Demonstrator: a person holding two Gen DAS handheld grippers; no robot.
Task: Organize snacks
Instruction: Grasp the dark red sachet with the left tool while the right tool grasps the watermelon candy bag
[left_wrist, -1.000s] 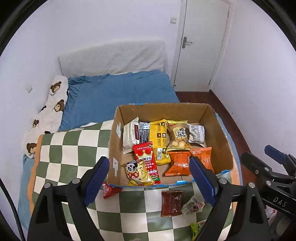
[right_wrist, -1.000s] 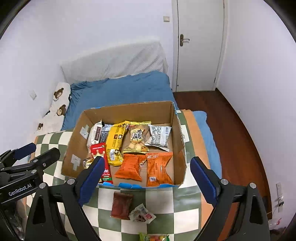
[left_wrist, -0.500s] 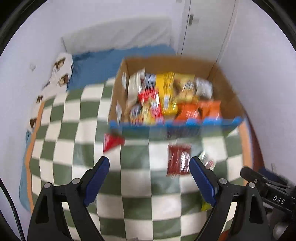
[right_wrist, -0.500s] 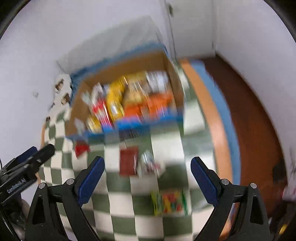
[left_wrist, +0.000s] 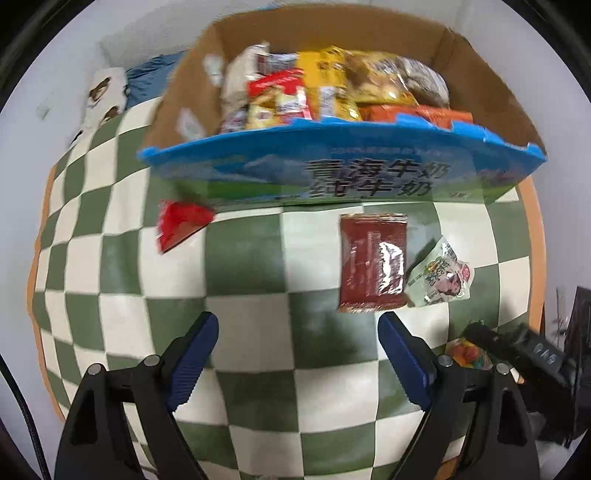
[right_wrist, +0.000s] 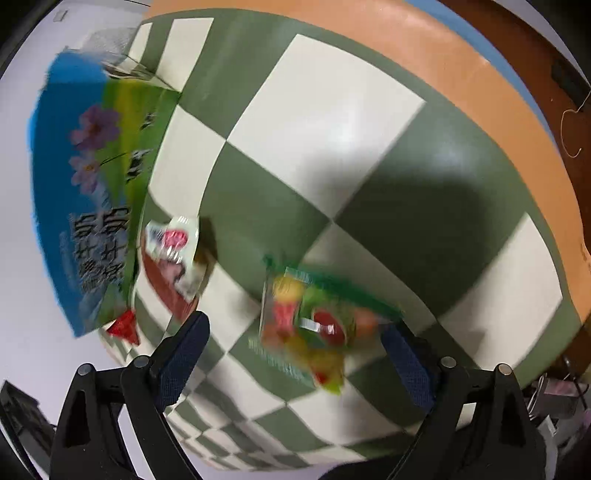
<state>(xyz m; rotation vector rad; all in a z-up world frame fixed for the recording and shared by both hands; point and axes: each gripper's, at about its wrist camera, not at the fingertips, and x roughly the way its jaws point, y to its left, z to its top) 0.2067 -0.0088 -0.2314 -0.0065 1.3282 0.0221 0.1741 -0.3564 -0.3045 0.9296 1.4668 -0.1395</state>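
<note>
Right gripper (right_wrist: 295, 354), spread wide and empty, frames the light, crinkly, slippery candy packet (right_wrist: 314, 325) near the carton (right_wrist: 81, 192); pinch its flat middle.

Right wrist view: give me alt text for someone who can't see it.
The open right gripper hovers over a colourful candy packet lying on a green-and-white checkered blanket, the packet sitting between its blue fingers. At left, blurred, are the snack box and a white packet overlapping a dark red one.
</note>
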